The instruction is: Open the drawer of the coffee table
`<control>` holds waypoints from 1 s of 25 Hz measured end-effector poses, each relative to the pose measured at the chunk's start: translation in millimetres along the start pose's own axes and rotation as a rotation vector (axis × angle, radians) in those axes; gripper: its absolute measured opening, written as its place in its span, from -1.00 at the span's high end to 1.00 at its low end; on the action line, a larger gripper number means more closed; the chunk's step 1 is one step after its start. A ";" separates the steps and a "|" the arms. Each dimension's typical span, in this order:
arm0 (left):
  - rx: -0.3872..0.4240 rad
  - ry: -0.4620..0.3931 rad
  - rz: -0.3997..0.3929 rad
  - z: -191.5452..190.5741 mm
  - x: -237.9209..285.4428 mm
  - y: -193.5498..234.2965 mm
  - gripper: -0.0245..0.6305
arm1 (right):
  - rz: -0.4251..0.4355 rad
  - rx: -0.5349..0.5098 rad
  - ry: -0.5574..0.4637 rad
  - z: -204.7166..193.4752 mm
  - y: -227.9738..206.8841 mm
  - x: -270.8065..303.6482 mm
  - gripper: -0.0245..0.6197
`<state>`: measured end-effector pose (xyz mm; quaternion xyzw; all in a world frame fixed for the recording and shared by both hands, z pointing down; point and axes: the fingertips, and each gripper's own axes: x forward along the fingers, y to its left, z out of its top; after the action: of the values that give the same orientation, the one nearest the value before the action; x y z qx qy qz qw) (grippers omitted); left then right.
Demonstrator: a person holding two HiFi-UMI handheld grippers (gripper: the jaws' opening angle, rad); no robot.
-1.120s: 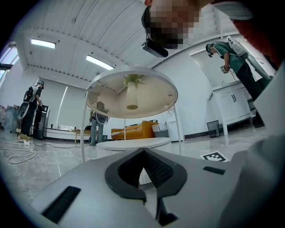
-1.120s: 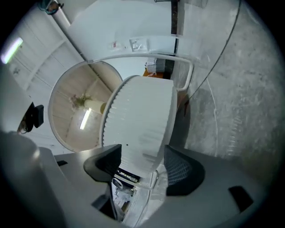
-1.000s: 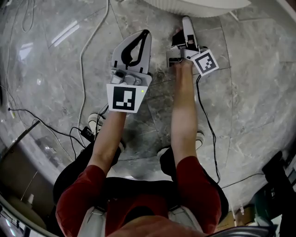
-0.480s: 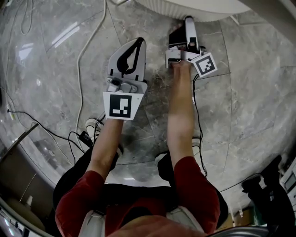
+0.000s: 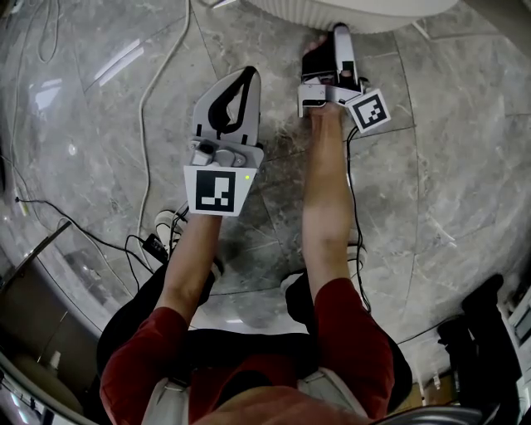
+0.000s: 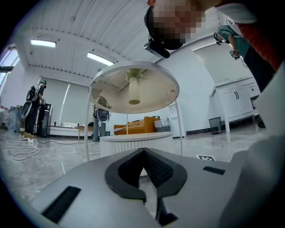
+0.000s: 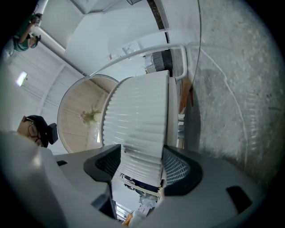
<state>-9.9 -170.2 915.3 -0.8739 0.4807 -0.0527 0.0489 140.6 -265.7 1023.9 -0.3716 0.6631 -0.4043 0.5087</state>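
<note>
The coffee table [image 5: 348, 12] is a round white drum with a fluted side, at the top edge of the head view. My right gripper [image 5: 328, 48] reaches its side. In the right gripper view the fluted drawer front [image 7: 143, 129] stands between the two black pads of the right gripper [image 7: 140, 168], which is shut on it. Behind the panel a gap shows small items [image 7: 133, 209] inside. My left gripper [image 5: 248, 75] hovers over the floor to the left, shut and holding nothing. From the left gripper [image 6: 142, 152], the table drum [image 6: 133, 141] stands ahead under its round top [image 6: 133, 84].
A white cable [image 5: 149, 83] and black cables [image 5: 365, 207] run over the grey marble floor [image 5: 448, 166]. Dark equipment [image 5: 489, 332] sits at the lower right. An orange sofa [image 6: 133, 126] and white cabinets [image 6: 236, 95] stand far behind the table.
The right gripper has shifted slightly up toward the table's fluted side. The left gripper has drifted a little left and stays shut.
</note>
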 end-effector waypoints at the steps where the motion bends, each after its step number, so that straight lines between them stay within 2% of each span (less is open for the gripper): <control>1: 0.004 -0.002 -0.004 1.0 -0.2 -0.9 0.89 | 0.004 0.000 -0.002 -0.2 0.7 -0.1 -0.01; 10: 0.015 -0.003 -0.024 0.4 -1.9 -5.8 0.89 | 0.026 0.015 0.008 -1.7 3.3 -2.4 -0.01; 19: 0.002 0.002 -0.016 -2.8 -0.8 -4.7 0.89 | -0.001 0.001 0.009 -6.2 9.6 -15.8 -0.01; 25: -0.002 0.005 -0.011 -1.1 -4.5 -5.2 0.89 | -0.032 -0.050 0.017 -20.4 30.5 -50.8 -0.01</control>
<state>-8.1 -163.6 916.8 -0.8764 0.4763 -0.0547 0.0468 128.7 -204.4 1018.3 -0.3915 0.6711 -0.3989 0.4872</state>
